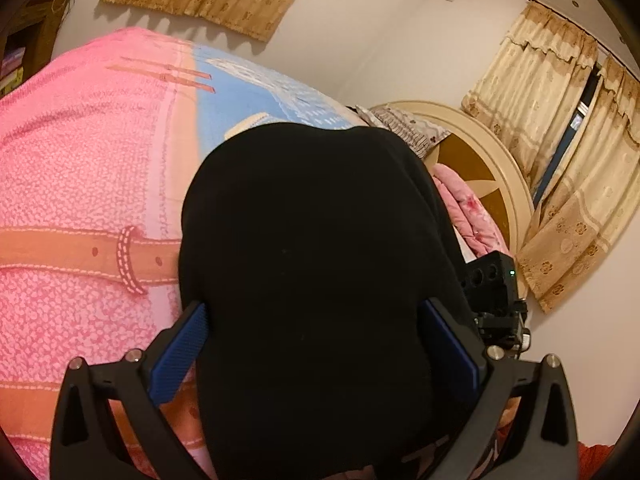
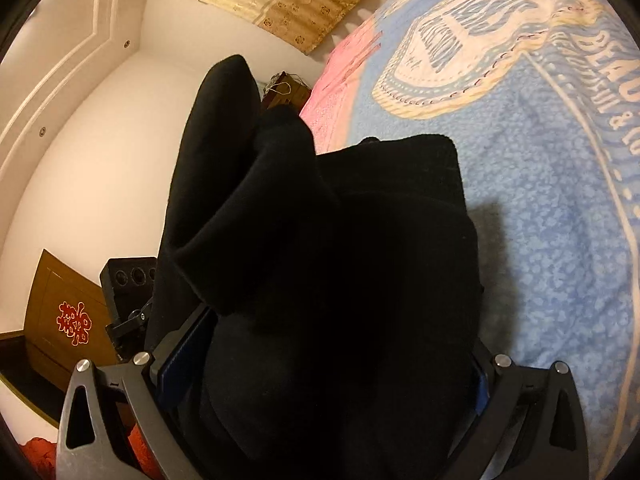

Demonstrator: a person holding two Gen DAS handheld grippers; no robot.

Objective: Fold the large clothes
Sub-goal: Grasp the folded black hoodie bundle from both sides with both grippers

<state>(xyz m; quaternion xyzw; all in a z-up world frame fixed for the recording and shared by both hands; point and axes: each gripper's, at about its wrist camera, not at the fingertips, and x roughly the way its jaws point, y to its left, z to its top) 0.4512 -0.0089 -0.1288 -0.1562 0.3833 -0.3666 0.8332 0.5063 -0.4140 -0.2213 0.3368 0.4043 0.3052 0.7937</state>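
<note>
Lying bunched on the pink-and-blue bedspread (image 1: 100,168), the black garment (image 1: 312,264) runs lengthwise away from both cameras. Left gripper (image 1: 316,344) and right gripper (image 2: 320,360) are spread wide, cloth filling the gap between their pads, can't tell if it's actually pinched.

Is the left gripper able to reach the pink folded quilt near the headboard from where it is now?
Probably not directly. The black garment fills the space between the left gripper's wide jaws and lies across the way to the pink quilt; the right gripper's body also stands on that side.
</note>
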